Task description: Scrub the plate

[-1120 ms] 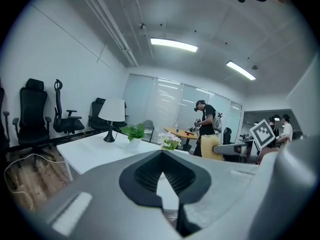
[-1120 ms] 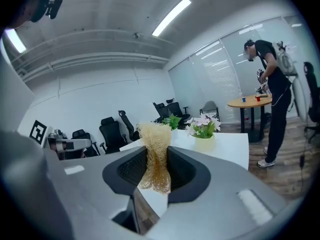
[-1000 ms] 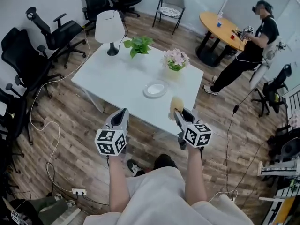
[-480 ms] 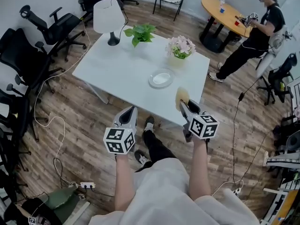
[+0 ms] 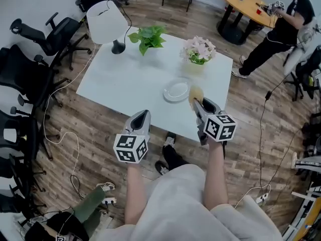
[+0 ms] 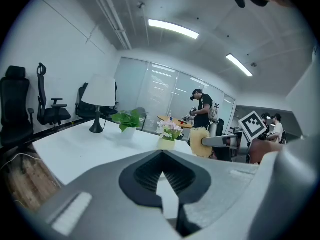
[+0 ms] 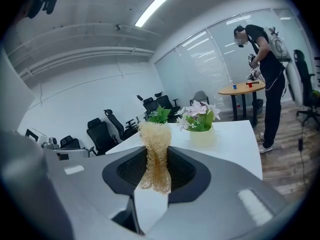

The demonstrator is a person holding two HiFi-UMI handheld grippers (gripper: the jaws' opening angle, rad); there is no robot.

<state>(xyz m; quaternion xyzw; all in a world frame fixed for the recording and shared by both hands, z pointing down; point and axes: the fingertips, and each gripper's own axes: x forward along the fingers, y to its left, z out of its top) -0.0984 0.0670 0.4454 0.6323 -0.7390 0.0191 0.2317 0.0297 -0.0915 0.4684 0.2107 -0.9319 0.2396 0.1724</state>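
Observation:
A white plate (image 5: 176,91) lies on the white table (image 5: 125,79), near its front right side. My right gripper (image 5: 196,103) is shut on a tan fibrous scrubber (image 5: 195,93), held just right of the plate, above the table's near edge. That scrubber (image 7: 154,154) stands pinched between the jaws in the right gripper view. My left gripper (image 5: 142,117) hovers over the floor in front of the table, its jaws closed with nothing between them. From the left gripper view the scrubber (image 6: 201,142) and right gripper show off to the right.
On the table stand a white lamp (image 5: 106,24), a green potted plant (image 5: 146,37) and a pot of pink flowers (image 5: 198,52). Black office chairs (image 5: 35,54) line the left. A person (image 5: 281,29) stands by a round wooden table (image 5: 245,6) at the back right. Cables trail over the floor.
Both grippers have come closer to the table. The right gripper with the scrubber now sits right beside the plate; the left gripper has neared the table's front edge.

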